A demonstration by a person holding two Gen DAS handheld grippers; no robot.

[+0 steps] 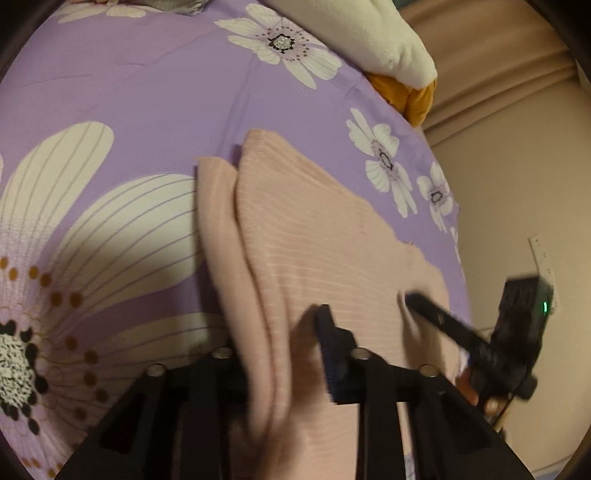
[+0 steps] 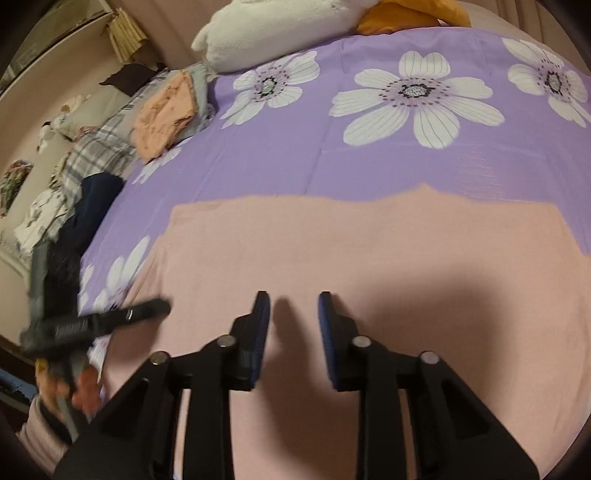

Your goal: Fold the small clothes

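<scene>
Pink ribbed knit fills the space ahead of both tools. The left gripper (image 1: 284, 354) has a bunched fold of the pink garment (image 1: 314, 240) lying between its fingers; only the right finger (image 1: 330, 343) shows plainly, the other being buried under cloth, so the fingers look clamped on the fold, though motion blur softens the edge. The right gripper (image 2: 294, 332) hovers over the flat part of the same garment (image 2: 369, 236) with its jaws apart and nothing between them, casting a dark shadow on the cloth.

The garment lies on a purple bedspread (image 1: 147, 92) printed with big white flowers. In the left wrist view it shows as two lobes, a narrow strip to the left and a broader ribbed panel to the right, both running away from the camera. In the right wrist view it reads as one wide smooth sheet with a ragged far edge.

Only the left wrist view shows the right tool from the side, at the bed's edge, with a green light (image 1: 545, 306) on its body. Only the right wrist view shows the left tool as a blurred dark bar at the left, and beyond it a heap of other clothes (image 2: 162, 110) along the bed's far left side: peach, plaid, navy. A white plush pillow (image 2: 273, 33) and an orange cloth (image 2: 413, 16) sit at the head of the bed.
</scene>
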